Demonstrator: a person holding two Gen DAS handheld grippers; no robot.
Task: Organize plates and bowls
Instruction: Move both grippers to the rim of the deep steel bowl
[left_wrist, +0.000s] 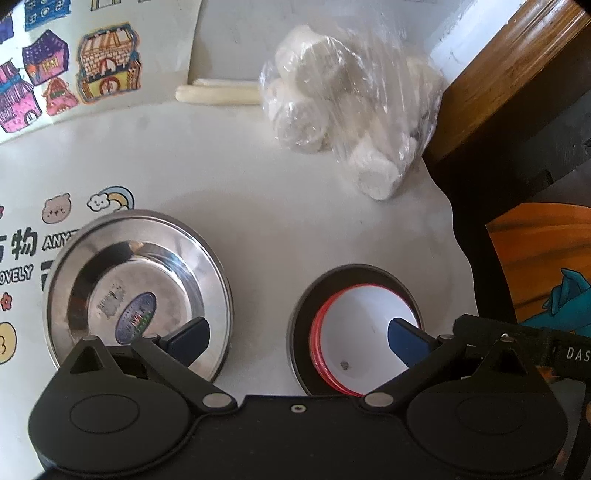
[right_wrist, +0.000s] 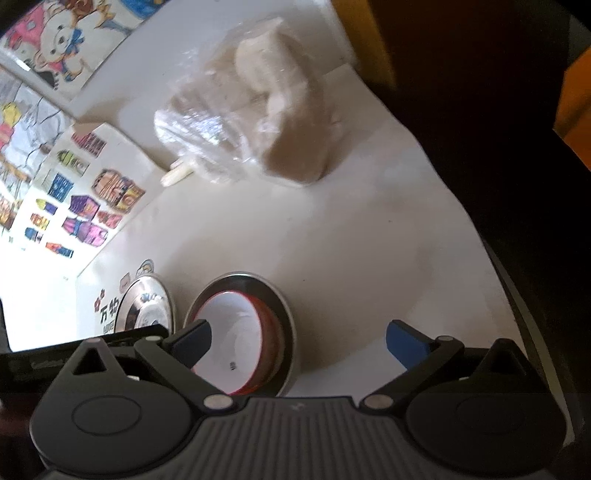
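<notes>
White table (left_wrist: 295, 229), two dish spots side by side. Steel plate (left_wrist: 136, 291) on the left, sticker label in its middle, lying flat on the table over some cartoon stickers (left_wrist: 55, 210). Right of it, apart, a second steel plate (left_wrist: 299, 332) with a red-rimmed white bowl (left_wrist: 364, 339) sitting inside it, upright, small dark speck on the bowl's bottom.

Left gripper (left_wrist: 295, 338) spread wide, holding nothing; one blue pad (left_wrist: 192, 339) hangs over the left plate, the other over the bowl, touching or not can't tell.

Right gripper (right_wrist: 299, 343) also spread wide and empty; its left finger (right_wrist: 192, 341) overlaps the bowl (right_wrist: 229, 343) rim in view, right finger over bare table (right_wrist: 351, 258). From this view the bowl's plate (right_wrist: 280, 295) and the other plate (right_wrist: 144, 306) sit just beside each other near the table's left edge.

Farther back: clear bag of white rolls (left_wrist: 343, 110) on the table, a pale stick (left_wrist: 218, 92) next to it, house stickers (left_wrist: 74, 70) on the wall, dark wood furniture (left_wrist: 509, 74) at right
</notes>
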